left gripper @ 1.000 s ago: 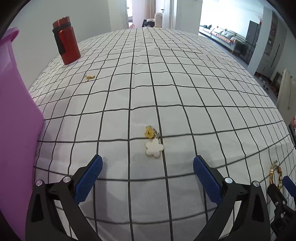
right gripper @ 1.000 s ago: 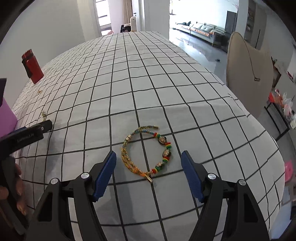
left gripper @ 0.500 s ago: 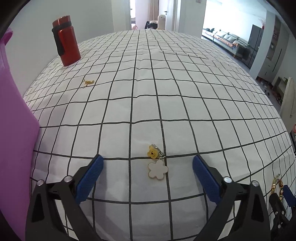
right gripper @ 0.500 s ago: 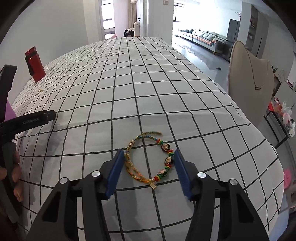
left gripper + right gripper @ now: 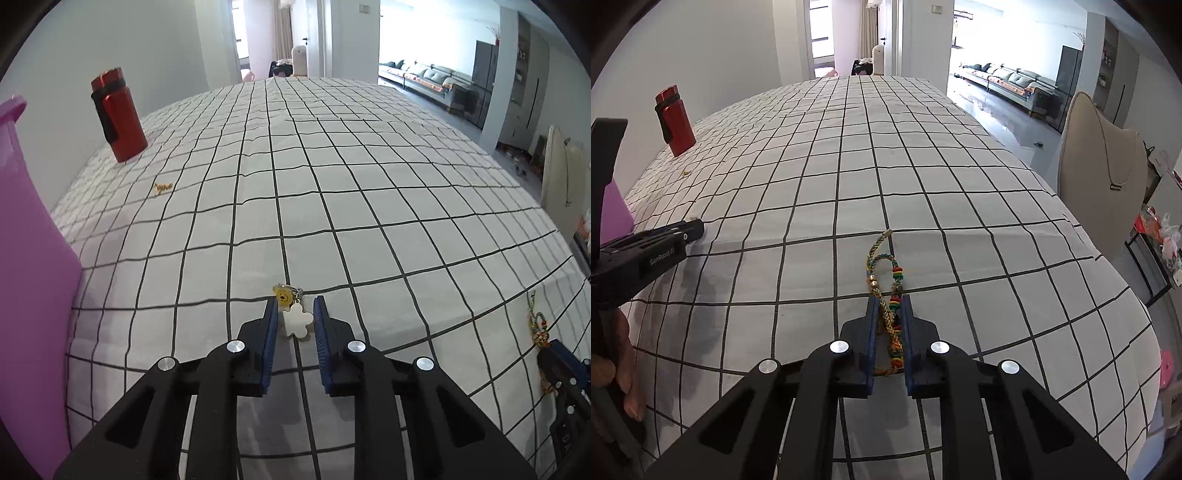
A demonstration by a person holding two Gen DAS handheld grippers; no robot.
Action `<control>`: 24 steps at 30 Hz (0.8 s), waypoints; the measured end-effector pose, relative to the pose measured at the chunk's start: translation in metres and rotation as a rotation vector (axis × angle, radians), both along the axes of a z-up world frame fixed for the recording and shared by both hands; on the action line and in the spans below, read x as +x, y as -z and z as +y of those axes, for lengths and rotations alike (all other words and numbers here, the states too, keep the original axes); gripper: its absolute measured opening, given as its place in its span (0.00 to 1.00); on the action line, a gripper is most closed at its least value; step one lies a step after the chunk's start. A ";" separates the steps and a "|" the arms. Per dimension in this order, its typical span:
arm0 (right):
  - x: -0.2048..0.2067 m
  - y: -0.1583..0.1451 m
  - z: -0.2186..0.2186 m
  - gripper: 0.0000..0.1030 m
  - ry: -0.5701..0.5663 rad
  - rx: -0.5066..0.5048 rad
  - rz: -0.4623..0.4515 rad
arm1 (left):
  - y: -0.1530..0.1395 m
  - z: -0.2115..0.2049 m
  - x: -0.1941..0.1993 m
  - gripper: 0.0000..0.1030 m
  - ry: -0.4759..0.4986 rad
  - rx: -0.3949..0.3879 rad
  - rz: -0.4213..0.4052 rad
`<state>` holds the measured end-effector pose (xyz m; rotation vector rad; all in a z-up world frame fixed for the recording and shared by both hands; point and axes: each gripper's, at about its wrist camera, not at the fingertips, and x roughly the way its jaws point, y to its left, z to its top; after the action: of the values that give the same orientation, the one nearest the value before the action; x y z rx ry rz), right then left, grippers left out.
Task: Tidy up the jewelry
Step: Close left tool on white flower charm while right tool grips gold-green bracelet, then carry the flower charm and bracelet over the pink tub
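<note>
Checked tablecloth (image 5: 369,177) lies open across its middle and far right. Obstacles: red bottle (image 5: 120,116) upright at far left; purple container (image 5: 26,277) walls the near left edge; small gold piece (image 5: 162,187) loose between them; beige bust stand (image 5: 1102,177) beyond the right edge.

White lettering reading "GenRobot.AI" stood on the black side of the left hand-held gripper (image 5: 693,229), seen in the right wrist view. No other text could be read anywhere.
</note>
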<state>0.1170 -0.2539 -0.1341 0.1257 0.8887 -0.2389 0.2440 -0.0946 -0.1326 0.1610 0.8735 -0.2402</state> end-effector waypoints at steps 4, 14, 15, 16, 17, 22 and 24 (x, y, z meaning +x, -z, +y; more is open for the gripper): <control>-0.004 -0.002 0.000 0.09 -0.027 0.029 -0.017 | -0.004 0.006 -0.007 0.19 0.001 -0.044 0.012; -0.020 -0.029 0.008 0.08 -0.115 0.099 -0.043 | -0.037 0.016 -0.045 0.19 -0.014 -0.094 -0.005; -0.022 -0.036 0.008 0.08 -0.126 0.112 -0.047 | -0.041 0.017 -0.047 0.19 -0.018 -0.092 -0.004; -0.022 -0.041 0.008 0.08 -0.134 0.120 -0.049 | -0.049 0.018 -0.053 0.19 -0.025 -0.093 -0.002; -0.023 -0.048 0.007 0.08 -0.145 0.126 -0.052 | -0.058 0.020 -0.058 0.19 -0.031 -0.101 0.004; -0.028 -0.094 0.010 0.08 -0.244 0.127 -0.076 | -0.102 0.027 -0.084 0.19 -0.077 -0.124 0.001; -0.028 -0.114 0.014 0.08 -0.296 0.133 -0.092 | -0.123 0.034 -0.095 0.19 -0.112 -0.135 -0.007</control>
<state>0.0891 -0.2395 -0.0200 0.1256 0.8198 0.1017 0.1493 -0.0602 -0.0092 -0.0130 0.8533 -0.1932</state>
